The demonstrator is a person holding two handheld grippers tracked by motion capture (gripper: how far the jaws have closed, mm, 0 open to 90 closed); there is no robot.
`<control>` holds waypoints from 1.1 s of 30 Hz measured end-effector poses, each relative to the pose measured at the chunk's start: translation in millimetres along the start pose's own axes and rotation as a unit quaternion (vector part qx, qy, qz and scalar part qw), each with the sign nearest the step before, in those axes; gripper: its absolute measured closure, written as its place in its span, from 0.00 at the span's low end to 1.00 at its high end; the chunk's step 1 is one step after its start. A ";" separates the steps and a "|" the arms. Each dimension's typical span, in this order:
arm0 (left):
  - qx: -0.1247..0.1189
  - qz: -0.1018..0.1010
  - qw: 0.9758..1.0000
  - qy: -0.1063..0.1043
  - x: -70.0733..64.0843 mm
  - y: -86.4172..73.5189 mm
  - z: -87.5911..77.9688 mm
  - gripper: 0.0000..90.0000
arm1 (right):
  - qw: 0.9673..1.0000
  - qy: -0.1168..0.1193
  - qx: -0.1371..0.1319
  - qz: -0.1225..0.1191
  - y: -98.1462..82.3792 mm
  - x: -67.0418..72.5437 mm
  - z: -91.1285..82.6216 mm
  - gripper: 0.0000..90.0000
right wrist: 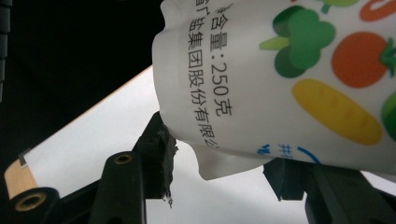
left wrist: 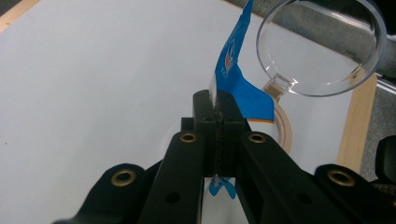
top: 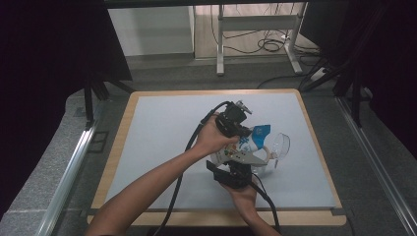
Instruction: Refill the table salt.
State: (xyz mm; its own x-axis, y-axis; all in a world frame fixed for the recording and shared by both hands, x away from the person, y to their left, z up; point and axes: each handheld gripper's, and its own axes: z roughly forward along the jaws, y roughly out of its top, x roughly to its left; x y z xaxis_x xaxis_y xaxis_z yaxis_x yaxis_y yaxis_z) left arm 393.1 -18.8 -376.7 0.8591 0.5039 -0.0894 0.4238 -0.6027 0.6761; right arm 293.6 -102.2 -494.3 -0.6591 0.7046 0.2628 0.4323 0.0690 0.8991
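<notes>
Left gripper clenched on the pouch's blue top; right gripper grasps its bottom, beside a clear container.

Pouch: white, blue-topped, vegetables printed on it, held up off the counter, crumpled, top edge pinched.
Clear container: round lid swung open, lying just beside the pouch.

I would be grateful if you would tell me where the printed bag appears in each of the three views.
High view: the printed bag is right of centre, between the two grippers, above the mat.
Left gripper view: its blue edge rises from the shut jaws at centre.
Right gripper view: its white face with vegetable pictures fills the upper right, with the jaws on either side of its lower corner.
Shared landmark: the white mat with its wooden border.
</notes>
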 end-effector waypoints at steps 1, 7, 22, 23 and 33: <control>0.001 0.000 1.000 0.001 -0.1 0.5 -0.2 1.00 | 1.000 0.002 -0.003 0.006 0.9 0.2 0.0 0.55; 0.012 0.005 1.000 0.005 -0.7 2.9 1.1 1.00 | 1.000 0.008 -0.012 0.020 3.8 0.4 3.8 0.55; 0.028 0.011 1.000 0.000 -0.5 9.6 8.2 1.00 | 0.999 0.009 -0.022 0.029 4.6 -2.5 4.8 0.56; 0.028 0.011 1.000 0.001 -0.8 9.9 8.4 1.00 | 0.999 0.009 -0.022 0.029 5.0 -2.8 4.4 0.57; 0.034 0.014 0.999 0.003 -4.7 12.6 7.1 1.00 | 0.999 0.008 -0.029 0.030 5.5 -1.9 2.6 0.57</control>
State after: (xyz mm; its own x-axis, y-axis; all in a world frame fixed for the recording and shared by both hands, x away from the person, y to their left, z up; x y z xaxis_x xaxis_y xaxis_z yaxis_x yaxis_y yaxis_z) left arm 396.5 -33.2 -372.9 0.8695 0.4893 -0.0673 0.4184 -0.6574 0.6267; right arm 298.8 -101.3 -490.8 -0.6428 0.6955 0.3211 0.4348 -0.0139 0.9004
